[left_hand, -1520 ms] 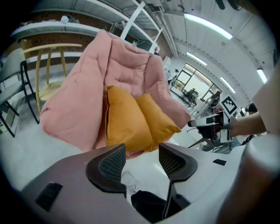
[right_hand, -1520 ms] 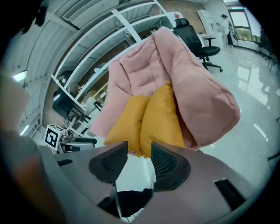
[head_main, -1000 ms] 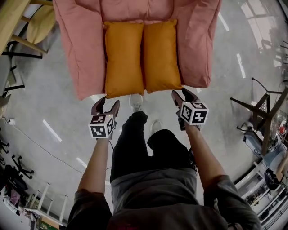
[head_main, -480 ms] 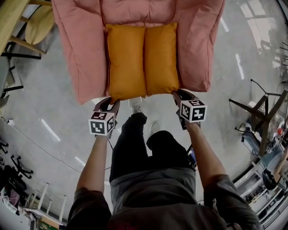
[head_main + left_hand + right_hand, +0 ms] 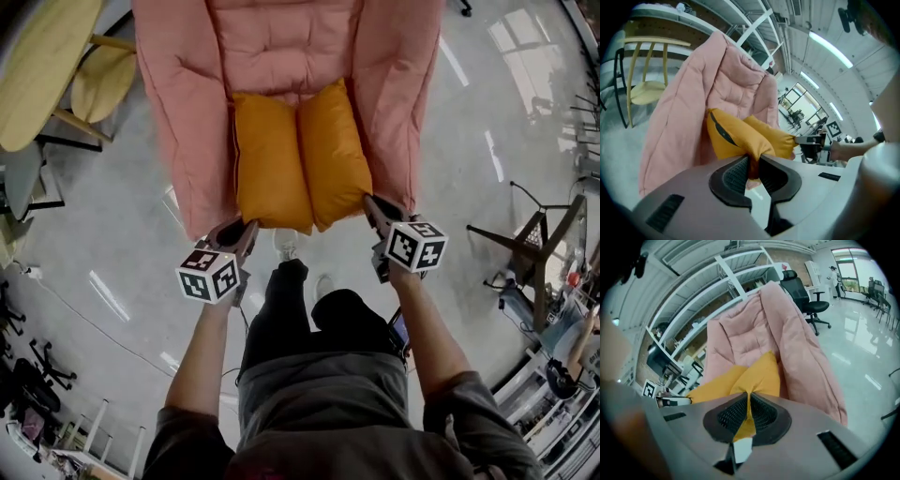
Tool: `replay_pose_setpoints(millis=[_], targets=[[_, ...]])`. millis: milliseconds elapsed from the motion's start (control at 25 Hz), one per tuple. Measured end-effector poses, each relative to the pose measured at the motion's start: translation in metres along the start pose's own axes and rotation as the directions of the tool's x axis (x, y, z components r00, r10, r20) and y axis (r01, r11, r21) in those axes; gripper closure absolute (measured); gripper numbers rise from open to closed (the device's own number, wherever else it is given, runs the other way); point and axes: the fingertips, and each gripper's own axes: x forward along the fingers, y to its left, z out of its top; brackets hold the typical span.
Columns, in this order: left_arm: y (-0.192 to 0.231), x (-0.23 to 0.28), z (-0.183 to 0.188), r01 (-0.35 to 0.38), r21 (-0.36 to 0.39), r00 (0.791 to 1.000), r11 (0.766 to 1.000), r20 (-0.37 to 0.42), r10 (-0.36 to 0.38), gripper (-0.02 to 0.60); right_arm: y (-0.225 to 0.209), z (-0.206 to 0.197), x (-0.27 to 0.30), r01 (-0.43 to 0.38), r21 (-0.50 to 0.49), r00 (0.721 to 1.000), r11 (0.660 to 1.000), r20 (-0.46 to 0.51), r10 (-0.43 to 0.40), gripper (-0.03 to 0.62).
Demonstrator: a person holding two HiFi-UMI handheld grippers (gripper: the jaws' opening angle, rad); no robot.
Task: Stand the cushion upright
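I see the cushion [image 5: 300, 159] lying in the big soft chair [image 5: 281, 47], between its two padded sides and in front of its back. The left gripper [image 5: 241, 229] is at the cushion's near left corner, and the right gripper [image 5: 373, 205] is at its near right corner. Both sets of jaws are closing, with the cushion's edge between them. The person's shoe [image 5: 284, 242] is on the floor [image 5: 112, 234] between the grippers. A wooden chair [image 5: 98, 80] stands left of the soft chair, and a table [image 5: 42, 80] is left of that.
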Motion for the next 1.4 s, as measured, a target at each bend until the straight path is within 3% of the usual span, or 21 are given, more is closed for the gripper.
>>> replay_pose_setpoints(millis=[240,360,480,560,760,960,1160,1280,1400], targets=[[-0.028,-0.033,0.111,0.144,-0.041,0.979,0.989,0.152,-0.136,0.531,0.052,0.110,-0.018,-0.200,0.115,0.969,0.973,0.173,0.179,0.568],[-0.024,-0.040,0.155,0.173,-0.105,0.964,0.979,0.223,-0.147,0.531,0.060,0.142,-0.014,-0.306,0.252,0.942,0.918,0.217,0.255,0.568],[-0.004,-0.031,0.189,0.169,-0.197,0.950,0.966,0.292,-0.106,0.531,0.047,0.175,0.001,-0.392,0.369,0.908,0.843,0.305,0.289,0.568],[0.011,-0.019,0.211,0.148,-0.247,0.943,0.958,0.327,-0.062,0.531,0.030,0.200,0.017,-0.412,0.405,0.893,0.816,0.359,0.273,0.568],[0.050,0.006,0.276,0.083,-0.325,0.909,0.942,0.413,0.063,0.531,0.004,0.262,0.063,-0.382,0.444,0.886,0.810,0.424,0.186,0.568],[0.075,0.040,0.339,0.043,-0.338,0.871,0.940,0.474,0.131,0.529,-0.027,0.319,0.106,-0.362,0.542,0.881,0.758,0.464,0.089,0.568],[0.102,0.069,0.390,-0.032,-0.347,0.829,0.937,0.515,0.219,0.520,-0.046,0.360,0.147,-0.373,0.581,0.880,0.724,0.468,0.078,0.567],[0.102,0.078,0.420,-0.012,-0.317,0.793,0.948,0.575,0.202,0.476,-0.052,0.395,0.150,-0.454,0.538,0.830,0.710,0.546,0.117,0.550],[0.094,0.081,0.437,0.015,-0.238,0.787,0.971,0.602,0.135,0.372,-0.042,0.425,0.147,-0.519,0.448,0.781,0.729,0.596,0.190,0.464]])
